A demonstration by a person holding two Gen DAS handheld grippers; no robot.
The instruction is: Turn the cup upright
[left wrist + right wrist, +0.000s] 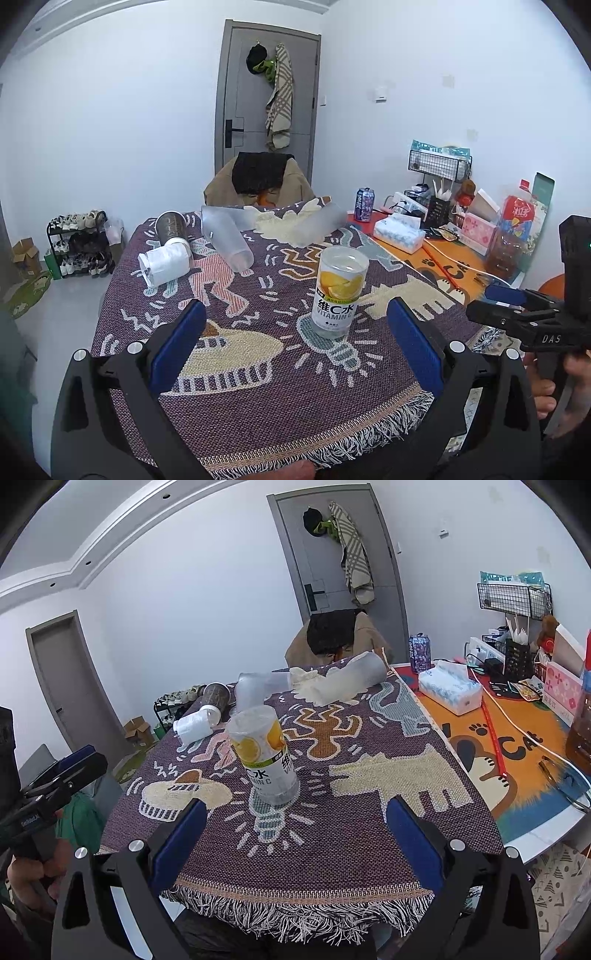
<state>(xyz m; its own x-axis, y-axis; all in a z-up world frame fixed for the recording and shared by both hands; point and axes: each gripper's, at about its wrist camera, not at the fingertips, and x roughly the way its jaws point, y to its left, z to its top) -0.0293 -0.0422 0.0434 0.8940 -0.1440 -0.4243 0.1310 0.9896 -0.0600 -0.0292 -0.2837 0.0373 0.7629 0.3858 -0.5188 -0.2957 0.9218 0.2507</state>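
Observation:
A clear cup with a lemon "Vitamin C" label (338, 291) (264, 753) stands upright in the middle of the patterned tablecloth (295, 387). Behind it several cups lie on their sides: a brown one (170, 227) (216, 696), a white one (164, 264) (194, 723), and two frosted ones (229, 240) (321, 225). My left gripper (295, 306) is open over the near edge, short of the label cup and holding nothing. My right gripper (297, 805) is also open and empty, just in front of that cup. A hand holds each gripper.
An orange mat on the right carries a tissue box (399, 232) (448, 690), a soda can (364, 205), a large drink bottle (511, 236) and wire racks. A chair with a jacket (258, 181) stands behind the table. A shoe rack (79, 243) stands on the floor at left.

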